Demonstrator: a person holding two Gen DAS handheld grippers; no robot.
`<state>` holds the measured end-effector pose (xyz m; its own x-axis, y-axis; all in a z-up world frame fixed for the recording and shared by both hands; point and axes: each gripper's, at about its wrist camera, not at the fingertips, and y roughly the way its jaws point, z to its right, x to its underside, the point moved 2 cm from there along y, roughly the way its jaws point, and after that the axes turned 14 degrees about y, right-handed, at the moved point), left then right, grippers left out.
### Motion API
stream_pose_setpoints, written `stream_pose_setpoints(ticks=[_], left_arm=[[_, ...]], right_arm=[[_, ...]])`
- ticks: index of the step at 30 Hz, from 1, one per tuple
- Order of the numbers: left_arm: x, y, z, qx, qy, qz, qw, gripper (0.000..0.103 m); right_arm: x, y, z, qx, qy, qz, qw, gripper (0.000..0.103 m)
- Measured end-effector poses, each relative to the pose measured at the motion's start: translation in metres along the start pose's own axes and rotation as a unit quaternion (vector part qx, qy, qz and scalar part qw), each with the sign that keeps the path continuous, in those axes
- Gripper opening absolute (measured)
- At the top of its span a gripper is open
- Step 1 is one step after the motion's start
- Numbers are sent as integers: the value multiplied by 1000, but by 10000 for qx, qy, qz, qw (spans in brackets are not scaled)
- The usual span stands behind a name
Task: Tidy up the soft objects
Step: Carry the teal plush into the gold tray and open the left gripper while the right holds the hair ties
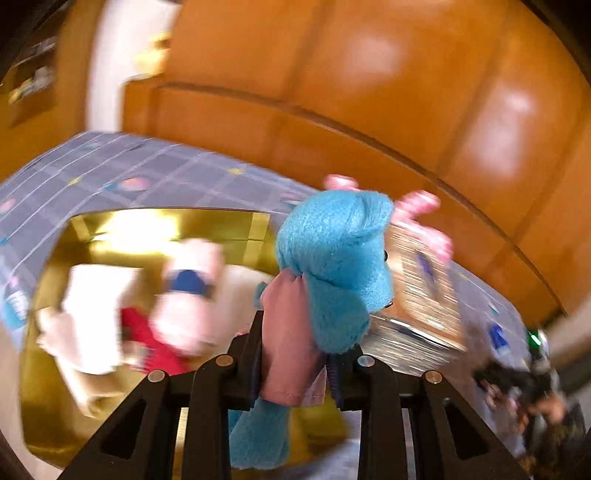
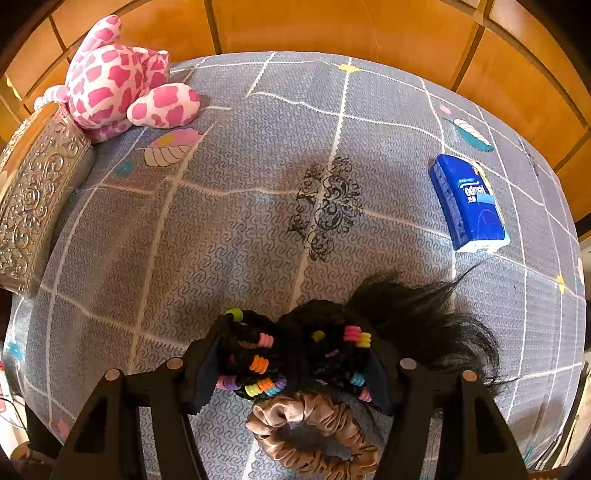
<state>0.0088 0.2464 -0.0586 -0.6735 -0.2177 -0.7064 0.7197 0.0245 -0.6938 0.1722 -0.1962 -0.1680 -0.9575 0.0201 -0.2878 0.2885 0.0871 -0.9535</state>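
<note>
My left gripper [image 1: 295, 365] is shut on a blue plush toy [image 1: 332, 266] with a pink cloth part, held above a gold box [image 1: 55, 406] that holds white, pink and red soft items [image 1: 184, 295]. The view is motion-blurred. My right gripper [image 2: 295, 354] is closed around a black hair piece with coloured beads [image 2: 295, 347], low over the grey patterned cloth [image 2: 221, 221]. A tan satin scrunchie [image 2: 314, 439] lies just below it. A pink-and-white spotted plush [image 2: 118, 81] sits at the far left.
A silver embossed box [image 2: 33, 192] stands at the left edge of the right wrist view, beside the spotted plush. A blue tissue pack [image 2: 467, 206] lies at the right. Orange wooden panels [image 2: 332, 22] rise behind the table.
</note>
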Motion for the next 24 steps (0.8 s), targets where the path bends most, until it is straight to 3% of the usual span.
stream_pose_setpoints(ticks=[6, 9, 10, 13, 24], left_arm=[[7, 22, -69, -912, -536, -336, 9938, 31], [9, 27, -84, -1358, -455, -440, 9887, 34], [10, 25, -84, -1454, -415, -386, 9877, 40], [12, 19, -81, -1402, -404, -253, 9890, 58], [17, -10, -39, -1342, 136, 41, 9909, 66]], right_arm=[[4, -2, -4, 25, -50, 50, 10000, 64], [5, -2, -6, 32, -65, 67, 10000, 63], [5, -3, -7, 32, -64, 70, 10000, 63], [5, -3, -7, 18, -54, 85, 9999, 62], [-8, -8, 4, -53, 157, 153, 9997, 53]])
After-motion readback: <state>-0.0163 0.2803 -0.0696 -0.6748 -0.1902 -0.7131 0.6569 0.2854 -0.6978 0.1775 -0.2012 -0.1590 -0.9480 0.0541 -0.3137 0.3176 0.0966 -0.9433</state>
